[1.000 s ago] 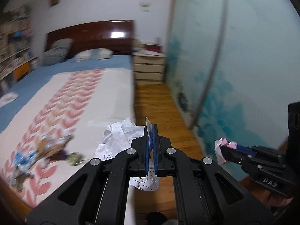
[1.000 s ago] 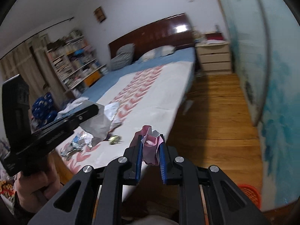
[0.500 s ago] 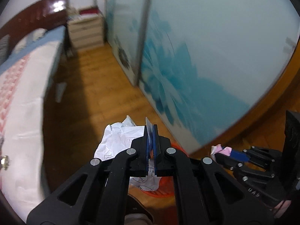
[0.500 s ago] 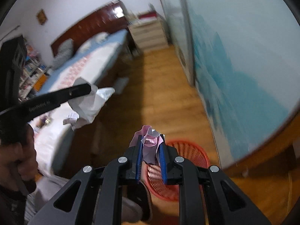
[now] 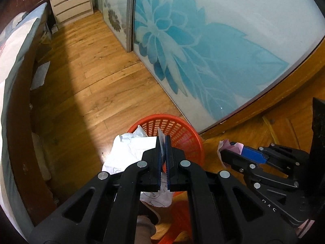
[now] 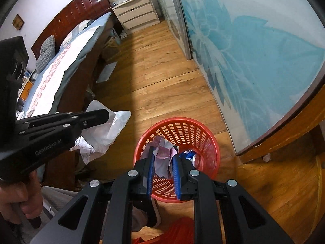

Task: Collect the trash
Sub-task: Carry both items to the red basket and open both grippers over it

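A red mesh basket stands on the wooden floor by the glass door; some blue and white rubbish lies inside it. My right gripper is shut on a crumpled pink and white paper and hovers over the basket's near rim. My left gripper is shut on a crumpled white paper, held just left of the basket. From the left wrist view, the right gripper with its pink paper sits to the right of the basket. The left gripper and white paper appear left of the basket.
A bed with a dark wooden frame runs along the left. A frosted sliding door with a blue flower lines the right. A cream bedside drawer unit stands at the far end. A person's hand holds the left gripper.
Both grippers swung away from the bed and sank toward the floor, tilting downward. The red basket came into view below them. Each paper stays gripped.
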Available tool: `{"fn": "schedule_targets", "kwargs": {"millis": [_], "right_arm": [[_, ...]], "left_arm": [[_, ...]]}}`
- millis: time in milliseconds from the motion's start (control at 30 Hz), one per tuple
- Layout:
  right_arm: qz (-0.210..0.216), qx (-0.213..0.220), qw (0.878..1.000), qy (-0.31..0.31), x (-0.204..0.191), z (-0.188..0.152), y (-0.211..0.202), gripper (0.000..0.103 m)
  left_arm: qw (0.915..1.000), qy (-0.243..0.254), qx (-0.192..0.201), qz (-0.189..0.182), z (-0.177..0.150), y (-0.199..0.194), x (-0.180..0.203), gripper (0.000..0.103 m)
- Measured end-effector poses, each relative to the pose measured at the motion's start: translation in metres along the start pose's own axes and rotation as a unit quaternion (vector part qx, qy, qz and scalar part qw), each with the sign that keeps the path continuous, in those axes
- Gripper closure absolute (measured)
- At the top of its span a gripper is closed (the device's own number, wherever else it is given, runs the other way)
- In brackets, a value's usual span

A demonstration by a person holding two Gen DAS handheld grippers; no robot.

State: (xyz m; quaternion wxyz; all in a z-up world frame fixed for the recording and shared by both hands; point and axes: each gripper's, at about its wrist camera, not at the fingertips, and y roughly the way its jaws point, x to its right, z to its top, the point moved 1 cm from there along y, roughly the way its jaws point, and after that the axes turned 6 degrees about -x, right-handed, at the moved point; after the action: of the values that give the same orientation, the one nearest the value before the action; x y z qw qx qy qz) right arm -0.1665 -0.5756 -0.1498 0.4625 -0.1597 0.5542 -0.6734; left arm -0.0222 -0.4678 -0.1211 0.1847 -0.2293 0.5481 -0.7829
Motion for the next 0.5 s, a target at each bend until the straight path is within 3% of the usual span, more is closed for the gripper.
{"fn": "schedule_targets", "kwargs": {"millis": [233, 300, 433, 500], "right_arm": [[-0.002, -0.003, 1.0, 0.006, -0.004, 0.004, 0.008, 0.082], [-0.007, -0.002, 1.0, 0.007, -0.004, 0.006, 0.008, 0.069], [-0.018, 0.011, 1.0, 0.006, -0.006, 0.007, 0.001, 0.055], [-0.028, 0.02, 0.999, 0.001, -0.008, 0.008, -0.003, 0.037]], "left_arm": [[0.9999, 0.007, -0.003, 0.007, 0.003, 0.002, 0.004, 0.1], [0.9999, 0.007, -0.004, 0.011, 0.003, 0.003, 0.004, 0.099], [0.9999, -0.002, 0.009, 0.004, 0.003, -0.006, 0.002, 0.097], [0.9999, -0.004, 0.014, 0.009, 0.002, -0.008, 0.0, 0.091]]}}
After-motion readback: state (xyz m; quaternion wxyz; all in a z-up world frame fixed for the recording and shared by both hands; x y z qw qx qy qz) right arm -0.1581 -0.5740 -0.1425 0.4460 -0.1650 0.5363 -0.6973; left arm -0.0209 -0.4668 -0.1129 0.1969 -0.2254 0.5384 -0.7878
